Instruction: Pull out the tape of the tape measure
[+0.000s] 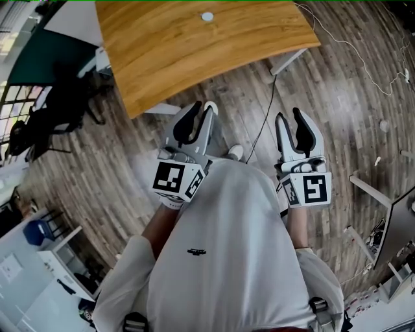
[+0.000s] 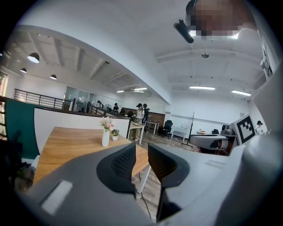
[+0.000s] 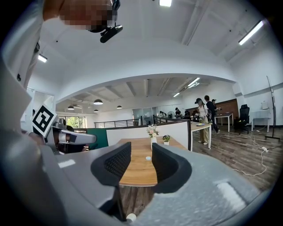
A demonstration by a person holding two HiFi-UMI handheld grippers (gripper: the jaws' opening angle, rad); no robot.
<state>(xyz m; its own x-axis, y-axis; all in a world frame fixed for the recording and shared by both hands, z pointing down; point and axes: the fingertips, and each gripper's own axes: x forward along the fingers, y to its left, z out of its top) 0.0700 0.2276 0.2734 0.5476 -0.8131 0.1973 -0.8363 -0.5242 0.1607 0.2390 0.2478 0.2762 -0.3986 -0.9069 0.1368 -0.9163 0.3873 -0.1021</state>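
I hold my left gripper (image 1: 200,107) and right gripper (image 1: 290,115), fingers apart and empty, well short of the far tabletop (image 1: 162,58), where a white disc (image 1: 207,16), perhaps the tape measure, lies untouched.

Both held forward, side by side — left tongs (image 1: 201,110) and right tongs (image 1: 290,119), jaws apart, empty.

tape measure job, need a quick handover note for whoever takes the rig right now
Left tool: jaws apart, nothing between them.
Right tool: jaws apart, empty too.
Both are held out in front of the body, short of the wooden table.
A small white round object lies on the table; it may be the tape measure, but it is too small to tell.
Done: nothing gripped, no tape out.
Left: reach it, hold the case, grip the tape end and pull.
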